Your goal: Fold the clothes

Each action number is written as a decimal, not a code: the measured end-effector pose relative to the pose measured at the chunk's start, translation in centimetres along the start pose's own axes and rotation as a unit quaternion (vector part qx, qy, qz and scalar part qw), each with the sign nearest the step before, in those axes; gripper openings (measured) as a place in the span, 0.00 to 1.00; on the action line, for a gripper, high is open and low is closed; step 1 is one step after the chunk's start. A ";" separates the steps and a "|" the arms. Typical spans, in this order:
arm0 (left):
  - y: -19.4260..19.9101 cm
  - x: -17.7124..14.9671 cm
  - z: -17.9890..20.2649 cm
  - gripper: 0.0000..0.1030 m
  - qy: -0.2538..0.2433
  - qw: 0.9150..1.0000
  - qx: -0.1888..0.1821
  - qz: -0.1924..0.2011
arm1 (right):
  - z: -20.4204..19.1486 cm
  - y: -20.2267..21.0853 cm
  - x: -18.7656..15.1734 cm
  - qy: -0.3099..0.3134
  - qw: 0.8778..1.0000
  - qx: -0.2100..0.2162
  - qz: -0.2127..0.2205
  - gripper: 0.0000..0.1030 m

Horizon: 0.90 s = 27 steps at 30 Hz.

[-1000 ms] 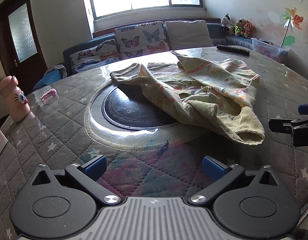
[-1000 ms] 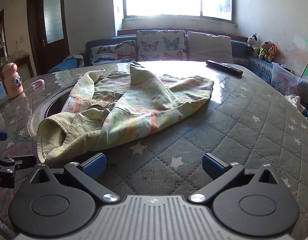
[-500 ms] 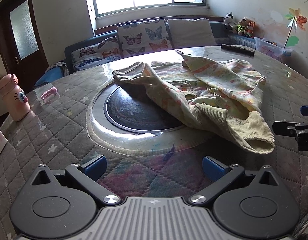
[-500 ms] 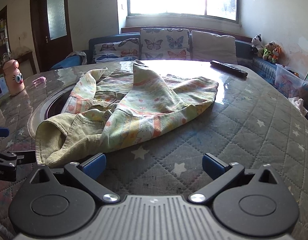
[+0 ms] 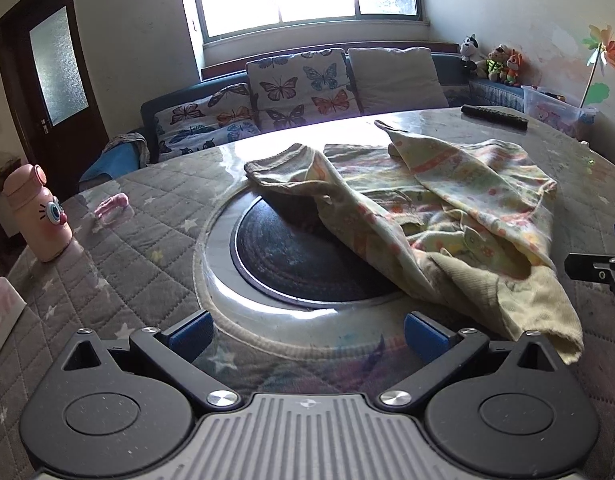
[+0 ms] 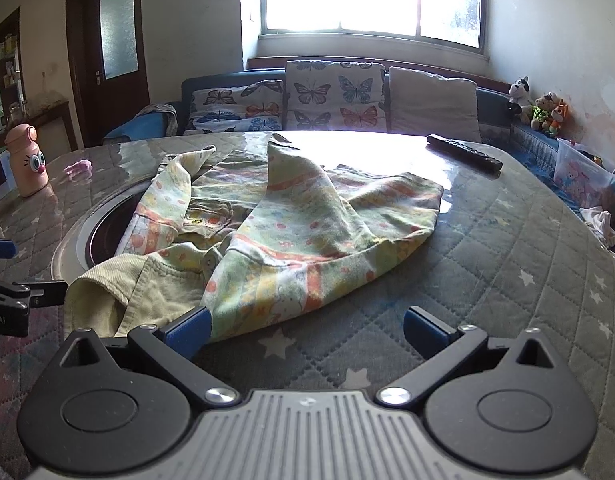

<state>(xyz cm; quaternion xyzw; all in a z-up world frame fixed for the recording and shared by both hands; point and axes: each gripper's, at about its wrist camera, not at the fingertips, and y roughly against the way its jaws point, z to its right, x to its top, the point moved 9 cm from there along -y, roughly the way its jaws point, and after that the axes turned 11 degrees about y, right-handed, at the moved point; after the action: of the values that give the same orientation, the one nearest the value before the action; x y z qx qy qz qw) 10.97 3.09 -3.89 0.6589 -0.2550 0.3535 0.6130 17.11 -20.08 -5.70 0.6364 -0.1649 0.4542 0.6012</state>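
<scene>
I see a crumpled yellow-green printed garment (image 5: 447,216) on the grey quilted star-pattern table (image 5: 119,248), partly over its round dark inset (image 5: 303,264). L gripper (image 5: 307,330) and R gripper (image 6: 305,328): both spread wide, holding nothing, just beside the cloth's near edge.

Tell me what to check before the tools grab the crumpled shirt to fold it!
1. Left tool open and empty: ok.
2. Right tool open and empty: ok.
3. Shirt close to both tools: ok, its near edge lies just ahead of them.
4. Shirt lying flat: not ok, it is bunched, with a sleeve draped over the round dark plate.
5. Remote away from the shirt: ok, it lies apart near the far edge.
6. Anything hidden under the shirt: cannot tell.
</scene>
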 end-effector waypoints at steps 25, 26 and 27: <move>-3.7 4.0 2.6 1.00 -0.038 0.999 -0.012 -0.006 | 0.2 -3.7 3.5 0.026 0.999 0.019 -0.010 0.99; -3.8 4.2 2.7 1.00 -0.041 0.999 -0.013 -0.006 | 0.3 -4.0 3.7 0.027 0.999 0.020 -0.011 0.99; -4.0 4.4 2.8 1.00 -0.044 0.999 -0.013 -0.005 | 0.4 -4.2 3.9 0.028 0.999 0.021 -0.011 0.99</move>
<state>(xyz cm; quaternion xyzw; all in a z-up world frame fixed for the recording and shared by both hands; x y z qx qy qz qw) 17.19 1.22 -2.96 0.6672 -0.2825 0.3177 0.6116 22.55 -18.17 -5.19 0.6375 -0.1317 0.4687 0.5972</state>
